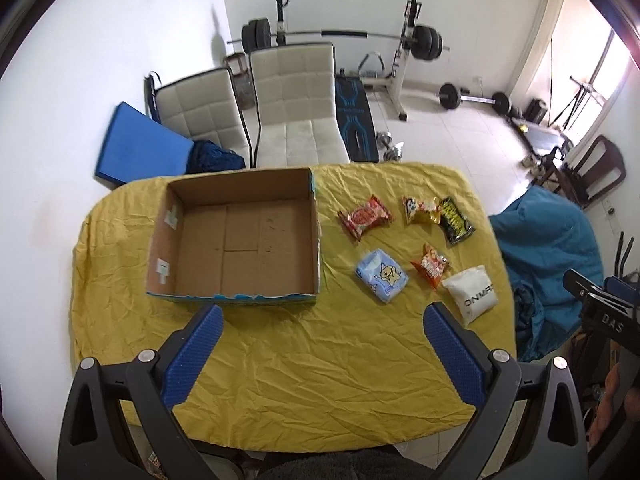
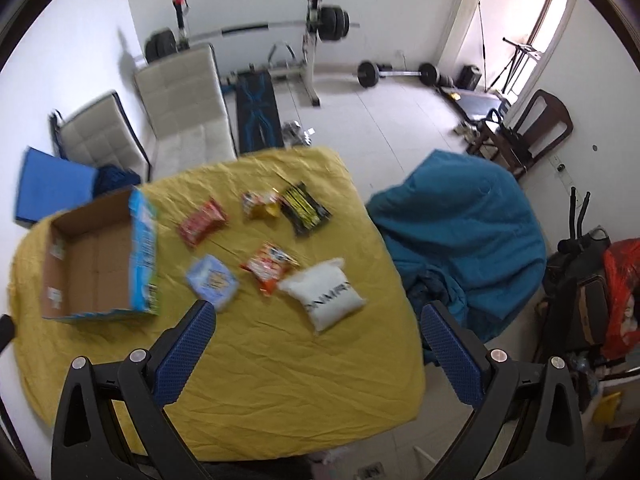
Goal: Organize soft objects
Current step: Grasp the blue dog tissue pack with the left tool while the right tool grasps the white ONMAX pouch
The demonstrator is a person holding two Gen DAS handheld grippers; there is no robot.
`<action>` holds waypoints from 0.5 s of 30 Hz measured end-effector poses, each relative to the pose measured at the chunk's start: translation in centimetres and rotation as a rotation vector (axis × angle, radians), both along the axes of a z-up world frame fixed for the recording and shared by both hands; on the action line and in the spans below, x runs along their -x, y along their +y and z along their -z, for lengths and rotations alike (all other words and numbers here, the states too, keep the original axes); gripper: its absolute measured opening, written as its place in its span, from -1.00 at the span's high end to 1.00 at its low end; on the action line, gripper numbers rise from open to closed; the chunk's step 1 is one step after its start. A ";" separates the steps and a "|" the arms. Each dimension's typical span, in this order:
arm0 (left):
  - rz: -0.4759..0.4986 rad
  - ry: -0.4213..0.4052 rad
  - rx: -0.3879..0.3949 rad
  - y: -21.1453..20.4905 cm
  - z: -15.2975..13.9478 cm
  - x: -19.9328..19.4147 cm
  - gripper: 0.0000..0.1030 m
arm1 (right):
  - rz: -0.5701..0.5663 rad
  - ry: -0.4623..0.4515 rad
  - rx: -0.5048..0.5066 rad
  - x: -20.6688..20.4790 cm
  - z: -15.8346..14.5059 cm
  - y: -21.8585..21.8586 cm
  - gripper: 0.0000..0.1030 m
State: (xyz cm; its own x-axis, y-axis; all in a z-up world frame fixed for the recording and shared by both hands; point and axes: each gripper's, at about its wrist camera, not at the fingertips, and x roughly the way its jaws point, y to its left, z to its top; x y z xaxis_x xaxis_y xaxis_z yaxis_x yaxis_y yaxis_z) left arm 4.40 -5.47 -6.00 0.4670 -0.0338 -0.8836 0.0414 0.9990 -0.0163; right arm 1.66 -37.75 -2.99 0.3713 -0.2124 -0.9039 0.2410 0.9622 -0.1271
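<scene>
An empty open cardboard box (image 1: 240, 240) (image 2: 96, 264) stands on the left of the yellow-covered table (image 1: 300, 360) (image 2: 280, 360). Right of it lie soft packets: a red one (image 1: 365, 216) (image 2: 202, 222), a yellow one (image 1: 420, 209) (image 2: 260, 205), a black-yellow one (image 1: 456, 220) (image 2: 306, 208), a light blue pack (image 1: 382, 276) (image 2: 212, 282), an orange one (image 1: 432, 265) (image 2: 270, 266) and a white pouch (image 1: 474, 292) (image 2: 326, 294). My left gripper (image 1: 322, 312) is open and empty above the table's near side. My right gripper (image 2: 316, 312) is open and empty, near the white pouch.
Two white chairs (image 1: 296, 100) (image 2: 184, 96) stand behind the table. A blue beanbag (image 1: 548, 248) (image 2: 460, 232) sits right of it. A weight bench with barbell (image 1: 344, 36) (image 2: 280, 28) is at the back wall. A blue mat (image 1: 140, 148) leans at the left.
</scene>
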 end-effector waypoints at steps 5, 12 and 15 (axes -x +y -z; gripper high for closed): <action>0.034 0.114 -0.034 -3.5 6.5 -5.5 -0.99 | -0.058 0.195 -0.001 -6.0 11.6 -4.9 -1.00; 0.016 0.344 0.003 -6.9 17.4 -13.2 -0.99 | -0.109 0.399 -0.116 -10.9 25.9 -7.9 -1.00; -0.033 0.474 0.087 -7.5 22.4 -16.2 -0.99 | -0.131 0.453 -0.150 -11.4 29.3 -7.9 -1.00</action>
